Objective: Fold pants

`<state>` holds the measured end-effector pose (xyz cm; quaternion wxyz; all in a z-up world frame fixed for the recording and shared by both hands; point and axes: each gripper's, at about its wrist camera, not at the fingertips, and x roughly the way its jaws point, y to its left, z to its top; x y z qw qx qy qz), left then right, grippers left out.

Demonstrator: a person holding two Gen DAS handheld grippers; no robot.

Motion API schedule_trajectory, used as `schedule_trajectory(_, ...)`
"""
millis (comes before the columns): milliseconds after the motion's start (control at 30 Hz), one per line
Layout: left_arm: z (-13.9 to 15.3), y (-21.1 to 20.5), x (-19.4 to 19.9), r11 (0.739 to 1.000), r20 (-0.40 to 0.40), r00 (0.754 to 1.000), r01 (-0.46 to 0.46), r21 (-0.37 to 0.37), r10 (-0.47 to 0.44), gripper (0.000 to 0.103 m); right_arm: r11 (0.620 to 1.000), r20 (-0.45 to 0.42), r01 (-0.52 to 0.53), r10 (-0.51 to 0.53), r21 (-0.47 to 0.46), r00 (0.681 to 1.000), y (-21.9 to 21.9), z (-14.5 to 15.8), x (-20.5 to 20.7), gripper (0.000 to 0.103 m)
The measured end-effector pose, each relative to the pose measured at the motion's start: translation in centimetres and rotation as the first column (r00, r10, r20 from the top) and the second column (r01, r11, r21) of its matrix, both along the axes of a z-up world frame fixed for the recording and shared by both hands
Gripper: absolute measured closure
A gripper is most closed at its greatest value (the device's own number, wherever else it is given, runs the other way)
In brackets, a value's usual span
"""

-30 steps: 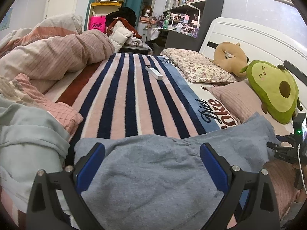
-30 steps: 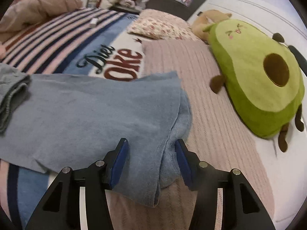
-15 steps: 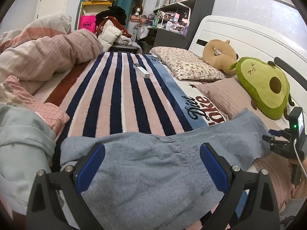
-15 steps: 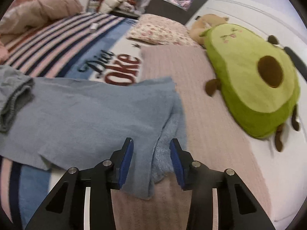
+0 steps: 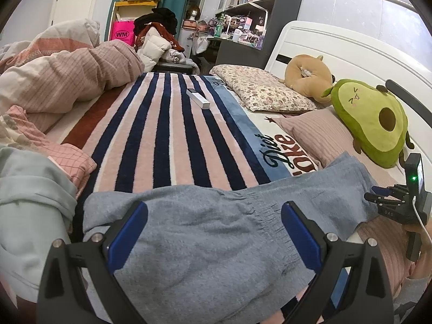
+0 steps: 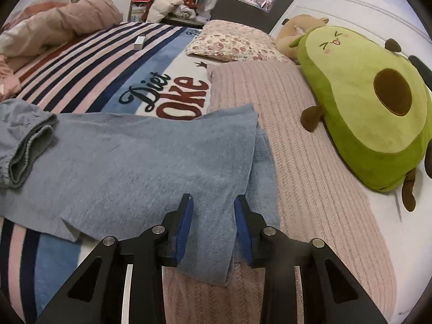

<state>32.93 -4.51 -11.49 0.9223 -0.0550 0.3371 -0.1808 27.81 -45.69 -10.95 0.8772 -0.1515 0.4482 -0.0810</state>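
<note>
The grey-blue pants (image 6: 129, 162) lie spread across the near part of the bed (image 5: 167, 140), waistband toward the left and leg hems on the pink ribbed pillow (image 6: 310, 162) at the right, apparently doubled leg over leg, so the crosswise folds look still to do. The left gripper (image 5: 214, 232) tilts down over the waistband, fingers spread wide and grasping nothing. The right gripper (image 6: 213, 226) angles down steeply at the hem, its fingers closing with cloth between them, not yet pinched.

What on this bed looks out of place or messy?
A small white box lies alone on the striped blanket. The grey-blue pants sit unevenly, one leg hem sticking out past the other, and bedding is heaped along one side.
</note>
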Motion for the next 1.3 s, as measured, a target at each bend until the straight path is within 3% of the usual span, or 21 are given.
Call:
schedule_trajectory(67,0.0,0.0,0.0,1.0,-0.001,1.0,-0.002,0.0,0.002,0.005,0.999,-0.022,0.039,-0.039,-0.007,0.999,-0.6,-0.5,0.3,0.078)
schedule_trajectory(133,0.0,0.0,0.0,1.0,-0.001,1.0,-0.003,-0.001,0.003,0.005,1.0,-0.019,0.013,-0.012,0.023,1.0,-0.6,-0.5,0.2,0.076)
schedule_trajectory(167,0.0,-0.1,0.0,1.0,-0.001,1.0,-0.004,-0.002,0.004,0.005,1.0,-0.019,0.001,-0.001,0.021,1.0,-0.3,-0.5,0.2,0.079)
schedule_trajectory(233,0.0,0.0,0.1,1.0,-0.002,1.0,-0.003,-0.001,0.003,0.005,1.0,-0.018,-0.01,0.01,-0.01,1.0,0.1,-0.7,0.5,0.098)
schedule_trajectory(333,0.0,0.1,0.1,1.0,-0.001,1.0,-0.004,-0.001,0.004,0.005,1.0,0.013,0.006,-0.005,-0.02,1.0,0.0,-0.3,0.8,0.1)
schedule_trajectory(533,-0.2,0.5,0.3,1.0,0.0,1.0,-0.024,0.006,0.024,0.005,0.995,0.18,0.104,-0.102,-0.003,0.978,-1.5,2.4,0.3,0.101)
schedule_trajectory(733,-0.6,0.7,0.6,1.0,-0.009,1.0,-0.022,0.009,0.023,0.005,0.989,0.104,0.144,-0.14,-0.036,0.985,-1.9,0.9,1.4,0.1)
schedule_trajectory(800,-0.6,0.4,0.5,1.0,-0.009,1.0,-0.014,0.014,0.014,0.005,0.984,0.096,0.173,-0.169,-0.038,0.981,-2.2,0.8,1.6,0.083)
schedule_trajectory(867,-0.4,0.4,0.4,1.0,-0.003,1.0,-0.012,0.016,0.012,0.005,0.978,0.129,0.206,-0.202,-0.023,0.971,-2.8,1.3,1.1,0.029)
schedule_trajectory(900,-0.4,0.5,0.4,1.0,-0.002,1.0,-0.015,0.016,0.015,0.005,0.981,0.102,0.195,-0.194,0.007,0.976,-3.1,1.1,1.0,0.03)
schedule_trajectory(933,-0.3,0.7,0.4,1.0,-0.001,1.0,-0.019,0.015,0.019,0.005,0.984,0.071,0.172,-0.175,0.044,0.982,-3.2,0.6,1.1,0.038)
schedule_trajectory(967,-0.3,0.9,0.4,1.0,-0.001,1.0,-0.024,0.012,0.024,0.005,0.987,0.043,0.15,-0.153,0.065,0.987,-3.2,0.1,1.4,0.056)
schedule_trajectory(1033,-0.2,1.1,0.4,0.999,0.0,0.999,-0.033,0.007,0.033,0.005,0.995,0.007,0.1,-0.1,-0.021,0.995,-1.5,-1.1,2.2,0.062)
schedule_trajectory(1067,-0.1,1.2,0.4,0.999,0.002,0.999,-0.036,0.006,0.036,0.005,0.998,0.003,0.061,-0.061,-0.028,0.998,-0.6,-1.2,2.4,0.082)
schedule_trajectory(1100,0.0,1.4,0.4,0.999,0.006,0.999,-0.041,0.009,0.041,0.005,1.0,0.014,0.017,-0.017,0.02,1.0,0.1,-0.8,2.4,0.095)
schedule_trajectory(1300,0.4,1.6,0.1,0.999,0.018,0.999,-0.046,0.014,0.046,0.005,0.975,0.199,-0.144,0.11,0.169,0.974,4.2,3.3,1.5,0.097)
